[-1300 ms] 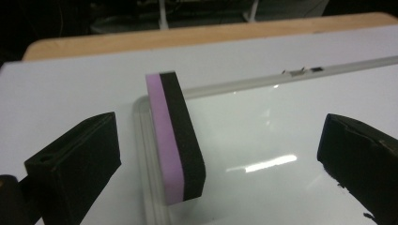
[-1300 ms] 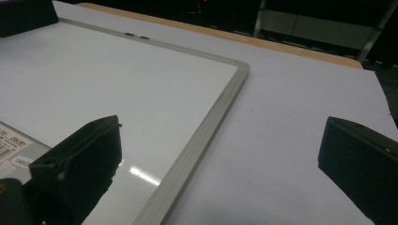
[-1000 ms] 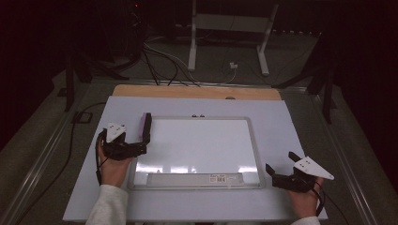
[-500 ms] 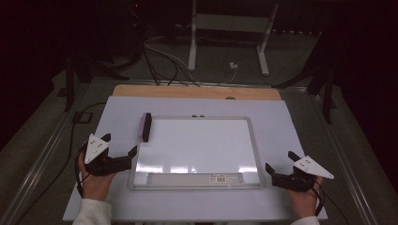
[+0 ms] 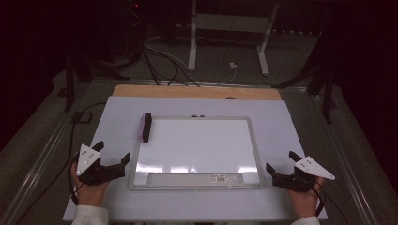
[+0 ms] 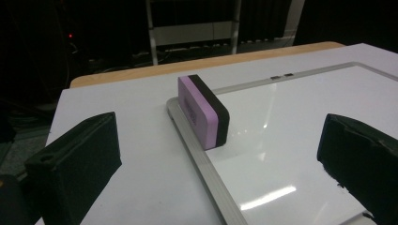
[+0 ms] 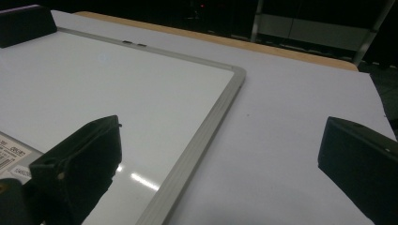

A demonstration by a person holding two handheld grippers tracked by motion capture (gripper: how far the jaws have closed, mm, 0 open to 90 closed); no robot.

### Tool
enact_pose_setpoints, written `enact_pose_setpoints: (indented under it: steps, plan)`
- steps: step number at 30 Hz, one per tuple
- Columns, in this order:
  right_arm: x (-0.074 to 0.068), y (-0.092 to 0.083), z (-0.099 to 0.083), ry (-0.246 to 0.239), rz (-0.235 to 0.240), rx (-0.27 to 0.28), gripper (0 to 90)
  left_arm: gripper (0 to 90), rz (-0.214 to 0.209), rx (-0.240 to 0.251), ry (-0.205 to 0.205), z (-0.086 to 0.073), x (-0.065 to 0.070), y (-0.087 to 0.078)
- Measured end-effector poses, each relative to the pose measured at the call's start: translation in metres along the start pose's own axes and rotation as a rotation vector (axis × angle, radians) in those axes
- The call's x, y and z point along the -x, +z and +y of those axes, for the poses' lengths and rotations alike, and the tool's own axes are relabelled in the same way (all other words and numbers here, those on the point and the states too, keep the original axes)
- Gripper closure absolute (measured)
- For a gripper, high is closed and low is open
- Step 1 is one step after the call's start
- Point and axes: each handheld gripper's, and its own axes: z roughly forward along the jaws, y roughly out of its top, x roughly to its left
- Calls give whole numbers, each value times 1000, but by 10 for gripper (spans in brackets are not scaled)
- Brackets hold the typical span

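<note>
The whiteboard eraser (image 5: 146, 127) is standing on its long edge at the upper-left corner of the whiteboard (image 5: 197, 147), about eleven o'clock from the board's middle, its purple foam side facing outward and its black felt side facing the writing surface. In the left gripper view the eraser (image 6: 203, 110) is sitting partly on the board's grey frame (image 6: 202, 164) and partly on the white surface.

Standing tall and narrow like this, it is looking easy to tip; a jaw brushing its top on approach is likely to knock it flat, and the glossy surface is offering little grip to stop it sliding. A grab taken across the soft foam may also be squeezing it out of shape rather than holding it squarely.

The left gripper (image 5: 111, 165) is resting on the white table (image 5: 117, 117) at about eight o'clock from the board, jaws spread wide and holding nothing, with the eraser lying at one o'clock from it, well apart. The right gripper (image 5: 280, 169) is sitting at about four o'clock from the board, near its lower-right corner, jaws likewise spread and empty.

The label (image 5: 224, 178) on the board's lower tray is too small to read. In the right gripper view the eraser (image 7: 26, 23) is being cut off by the top-left edge. The room beyond the table is lying in darkness, with cables and a stand barely making themselves out.
</note>
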Motion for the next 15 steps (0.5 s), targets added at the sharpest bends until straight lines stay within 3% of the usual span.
enact_pose_setpoints:
  steps: [15]
  plan:
    - [4,-2,-1,11,-19,1,0,8,21,24,-41,-10,-4,-3]
